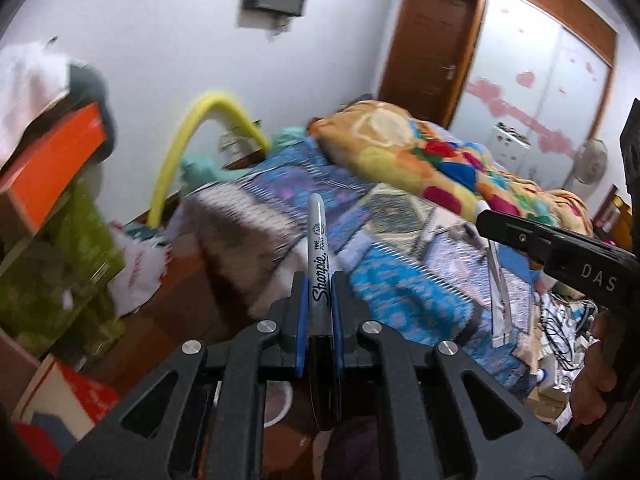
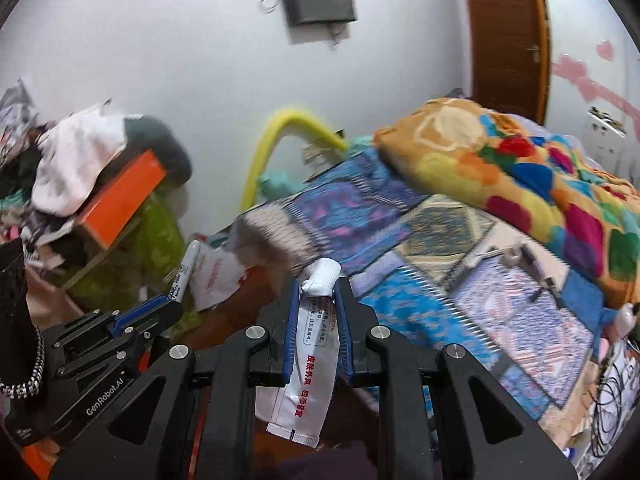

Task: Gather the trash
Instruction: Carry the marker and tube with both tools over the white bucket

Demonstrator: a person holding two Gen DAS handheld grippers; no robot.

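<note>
My left gripper (image 1: 319, 280) is shut on a grey Sharpie marker (image 1: 319, 248) that points up and forward, held in the air beside the bed. My right gripper (image 2: 317, 284) is shut on a white ointment tube (image 2: 310, 344) with red print, cap pointing forward, its flat end hanging below the jaws. In the right wrist view the left gripper (image 2: 168, 304) with the marker (image 2: 185, 270) shows at the lower left. In the left wrist view the right gripper (image 1: 486, 216) reaches in from the right.
A bed with a patchwork cover (image 1: 400, 280) and a bright blanket (image 1: 440, 160) fills the right. Small items (image 2: 516, 258) lie on the cover. A cluttered shelf with an orange box (image 1: 52, 176), clothes and a white plastic bag (image 1: 140, 272) stands at left. Cables (image 2: 612, 408) lie at right.
</note>
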